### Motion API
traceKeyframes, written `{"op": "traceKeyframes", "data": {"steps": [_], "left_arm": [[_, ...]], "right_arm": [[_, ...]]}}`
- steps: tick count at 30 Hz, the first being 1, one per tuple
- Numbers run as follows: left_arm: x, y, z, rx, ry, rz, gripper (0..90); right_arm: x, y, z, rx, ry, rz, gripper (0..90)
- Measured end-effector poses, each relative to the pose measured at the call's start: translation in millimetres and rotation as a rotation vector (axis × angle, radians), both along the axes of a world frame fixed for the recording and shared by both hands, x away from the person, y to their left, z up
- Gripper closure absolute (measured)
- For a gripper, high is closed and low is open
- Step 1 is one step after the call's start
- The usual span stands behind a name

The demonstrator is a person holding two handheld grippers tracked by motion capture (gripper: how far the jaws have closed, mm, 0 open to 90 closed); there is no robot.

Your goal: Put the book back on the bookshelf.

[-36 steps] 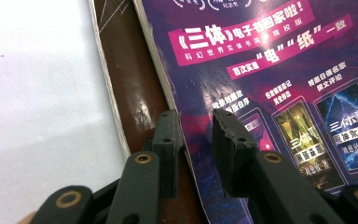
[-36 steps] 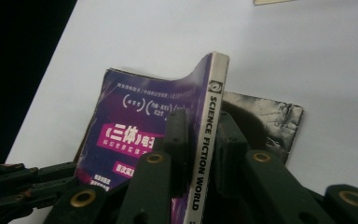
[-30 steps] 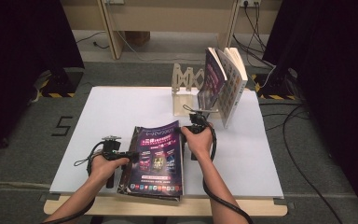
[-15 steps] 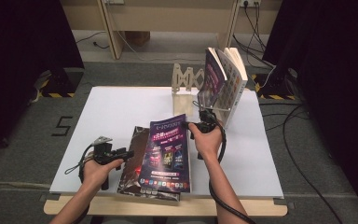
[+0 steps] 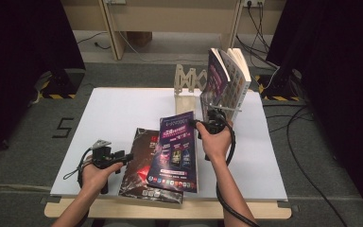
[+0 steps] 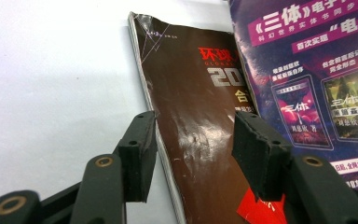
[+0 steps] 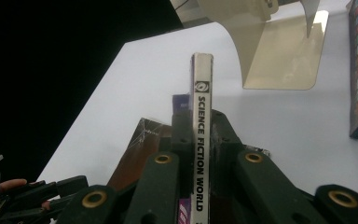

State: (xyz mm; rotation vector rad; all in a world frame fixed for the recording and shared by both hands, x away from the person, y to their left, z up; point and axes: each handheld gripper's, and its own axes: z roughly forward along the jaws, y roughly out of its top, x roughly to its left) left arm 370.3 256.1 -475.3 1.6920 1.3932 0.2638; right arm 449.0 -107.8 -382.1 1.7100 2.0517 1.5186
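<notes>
A purple magazine (image 5: 177, 146) is tilted up on its right side, and my right gripper (image 5: 203, 125) is shut on its spine. In the right gripper view the white spine reading SCIENCE FICTION WORLD (image 7: 201, 93) stands between the pads of my right gripper (image 7: 200, 135). Under it a brown magazine (image 5: 139, 163) lies flat on the table. My left gripper (image 6: 198, 156) has just been opening. Its jaws straddle the left edge of the brown magazine (image 6: 200, 93) without pressing on it. In the high view my left gripper (image 5: 126, 157) sits at that magazine's left side.
A wooden accordion rack (image 5: 189, 82) with a beige bookend (image 7: 279, 51) stands at the back of the white table (image 5: 123, 109). Several books (image 5: 229, 78) lean upright to its right. The magazines lie close to the table's front edge.
The right gripper raised the purple magazine's right side and pulled it rightward, uncovering the brown magazine. The left gripper's jaws opened and let go of the magazines' left edge.
</notes>
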Motion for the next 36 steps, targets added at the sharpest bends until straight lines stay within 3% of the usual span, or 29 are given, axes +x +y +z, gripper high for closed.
{"op": "traceKeyframes", "data": {"steps": [36], "left_arm": [[0.2, 1.7, -2.6, 0.005, 0.005, -0.006, 48.8]], "right_arm": [[-7.4, -28.1, 28.8, -0.014, -0.096, -0.086, 83.2]]}}
